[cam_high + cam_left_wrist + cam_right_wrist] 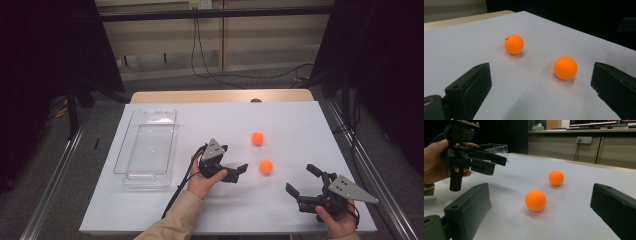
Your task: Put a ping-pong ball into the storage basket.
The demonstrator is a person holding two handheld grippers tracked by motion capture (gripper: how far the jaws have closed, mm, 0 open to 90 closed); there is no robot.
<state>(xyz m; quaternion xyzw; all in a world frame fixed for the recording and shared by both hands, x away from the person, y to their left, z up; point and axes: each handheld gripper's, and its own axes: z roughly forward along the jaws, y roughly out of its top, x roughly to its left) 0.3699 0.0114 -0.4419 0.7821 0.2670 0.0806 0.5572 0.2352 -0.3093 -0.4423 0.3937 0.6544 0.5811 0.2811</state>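
Two orange balls rest on the white table sheet: a nearer ball (266, 167) and a farther ball (257, 138). My left gripper (235, 162) is open and empty, just left of the nearer ball and pointing at it. In the left gripper view the nearer ball (565, 68) lies between the wide jaws, closer to the right one, and the farther ball (514, 44) lies beyond. My right gripper (301, 179) is open and empty at the front right. Its view has the nearer ball (535, 200) ahead, the farther ball (556, 178) behind, and the left gripper (492, 162) at the left.
A clear empty plastic bin (122, 165) stands lengthwise on the left part of the table, also seen as the bin (496, 146) behind the left hand. The white sheet (300, 120) ends at a wooden table edge (220, 96) at the back. Cables hang on the wall beyond.
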